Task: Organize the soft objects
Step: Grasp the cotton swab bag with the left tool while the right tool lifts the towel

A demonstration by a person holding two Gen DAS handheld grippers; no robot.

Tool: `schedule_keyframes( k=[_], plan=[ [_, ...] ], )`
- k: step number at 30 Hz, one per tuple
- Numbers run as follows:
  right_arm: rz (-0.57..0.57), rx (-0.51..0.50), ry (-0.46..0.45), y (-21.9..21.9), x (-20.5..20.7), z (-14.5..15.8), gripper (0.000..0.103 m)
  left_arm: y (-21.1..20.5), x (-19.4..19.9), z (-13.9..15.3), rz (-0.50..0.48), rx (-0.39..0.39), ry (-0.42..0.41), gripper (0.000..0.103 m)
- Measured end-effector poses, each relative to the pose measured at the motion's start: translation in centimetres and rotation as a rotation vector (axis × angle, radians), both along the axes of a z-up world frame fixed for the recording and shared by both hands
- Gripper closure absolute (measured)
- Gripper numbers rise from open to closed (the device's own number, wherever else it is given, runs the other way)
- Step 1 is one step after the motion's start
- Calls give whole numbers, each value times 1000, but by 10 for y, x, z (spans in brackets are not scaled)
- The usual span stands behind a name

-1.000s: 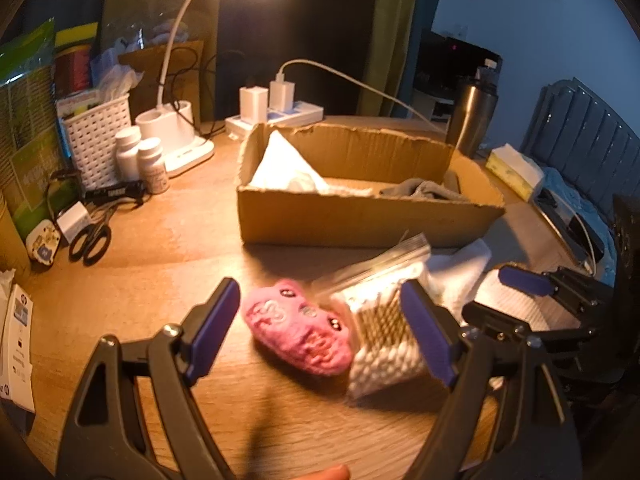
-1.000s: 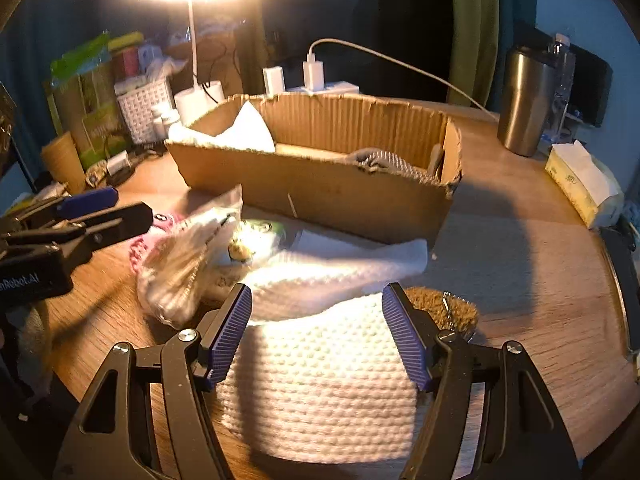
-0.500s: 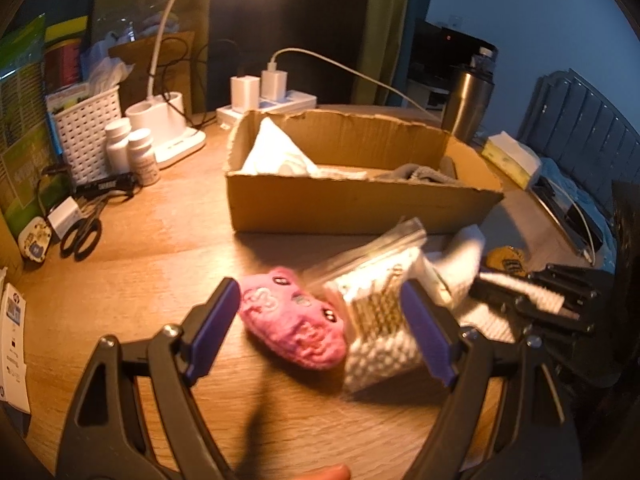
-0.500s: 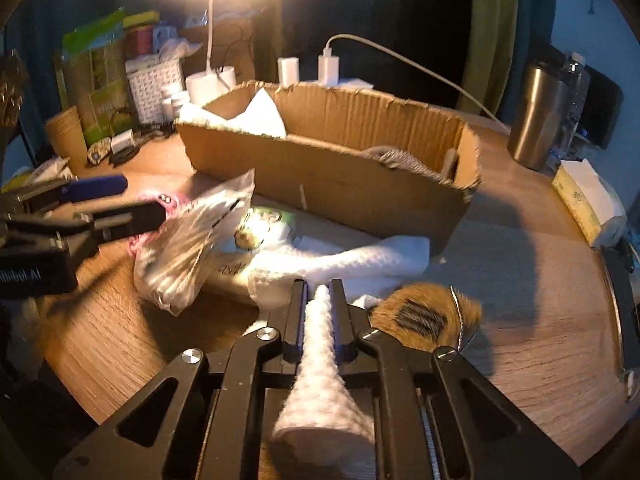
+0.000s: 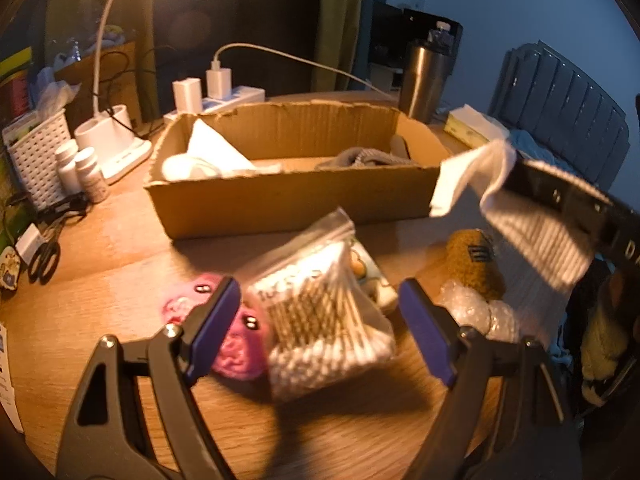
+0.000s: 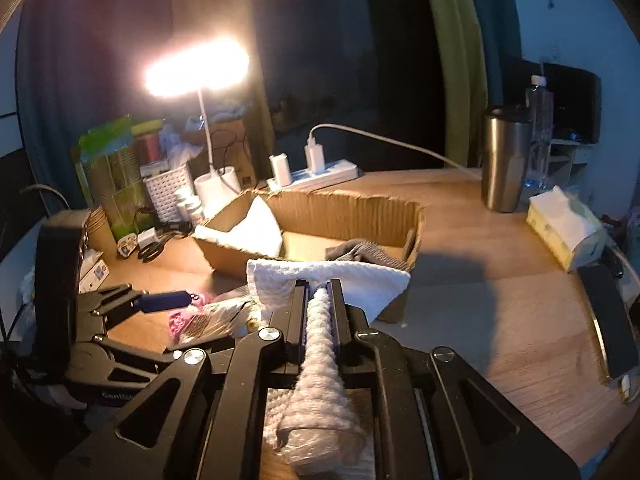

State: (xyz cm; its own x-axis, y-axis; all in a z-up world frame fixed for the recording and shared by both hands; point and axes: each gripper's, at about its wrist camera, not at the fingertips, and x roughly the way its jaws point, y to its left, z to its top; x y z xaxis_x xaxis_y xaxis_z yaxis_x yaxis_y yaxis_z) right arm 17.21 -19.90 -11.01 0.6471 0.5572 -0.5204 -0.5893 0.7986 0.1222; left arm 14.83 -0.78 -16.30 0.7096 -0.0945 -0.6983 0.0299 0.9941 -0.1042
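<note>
Towel, white and knobbly (image 6: 320, 280), pinched in the closed right gripper (image 6: 319, 300), needs clearing the brown cardboard box's (image 6: 360, 204) wall; the left gripper (image 5: 320, 320) gapes.

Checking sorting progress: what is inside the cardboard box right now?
Inside the cardboard box: a white folded cloth at its left end and a grey knitted item toward the right. Between them the floor looks bare. The front wall hides whatever lies low behind it.
</note>
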Motion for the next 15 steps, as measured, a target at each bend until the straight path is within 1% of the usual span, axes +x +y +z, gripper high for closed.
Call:
schedule_keyframes(
  k=[1, 2, 3, 5, 8, 10, 11, 15],
  plan=[
    [-5, 1, 0, -3, 1, 0, 93, -2, 2, -1, -7, -2, 7, 22],
    [-11, 2, 3, -5, 3, -1, 93, -3, 2, -2, -11, -7, 10, 27],
    [-16, 2, 5, -8, 4, -1, 93, -5, 3, -3, -14, -10, 13, 38],
    [-25, 2, 12, -12, 5, -4, 93, -7, 5, -6, -20, -14, 31, 41],
    [-30, -4, 17, -15, 6, -7, 93, -5, 9, -12, -13, -20, 56, 41],
    [-31, -7, 16, -16, 7, -8, 93, -6, 10, -11, -12, -19, 58, 47],
    [-30, -7, 17, -16, 7, -9, 93, -6, 10, -11, -11, -20, 58, 55],
    [-25, -12, 15, -14, 6, -10, 93, -2, 9, -10, -3, -32, 56, 64]
  ],
)
